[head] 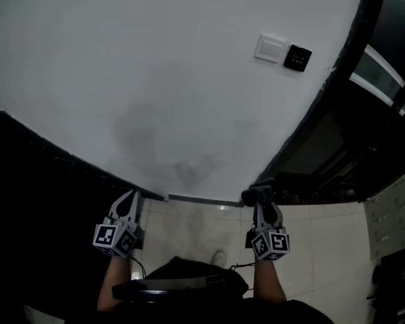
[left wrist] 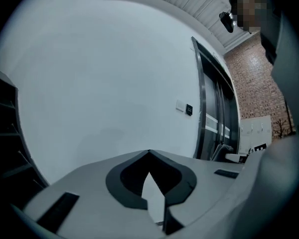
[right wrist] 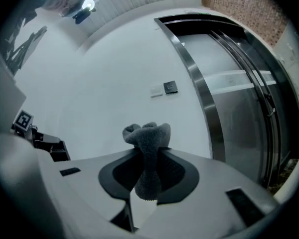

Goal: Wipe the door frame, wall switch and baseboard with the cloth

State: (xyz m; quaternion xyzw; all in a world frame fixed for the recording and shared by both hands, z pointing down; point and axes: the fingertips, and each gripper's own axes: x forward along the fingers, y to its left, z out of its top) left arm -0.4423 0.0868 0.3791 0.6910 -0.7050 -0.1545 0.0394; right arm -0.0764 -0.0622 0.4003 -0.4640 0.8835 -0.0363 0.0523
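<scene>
Right now the dark grey fleecy cloth [right wrist: 147, 131] is pinched in the right gripper [right wrist: 148, 156], whose 2 jaws are closed tight on its middle so that a bunched tuft stands out past the tips. The left gripper [left wrist: 149, 156] has its jaws drawn together at the tips with nothing between them.

Both grippers are held low, close to the plain white wall [head: 155, 79]. The thin dark baseboard strip [head: 202, 200] runs left to right just beyond the tips. The dark metal door frame [right wrist: 202, 96] rises just to the right of the cloth, with its long axis running up the wall. The small white wall switch [head: 270, 48] sits well above, near that frame.

Of the 2 grippers, the right 1 is nearer the frame, so the likely next move is up or rightward with the cloth.
</scene>
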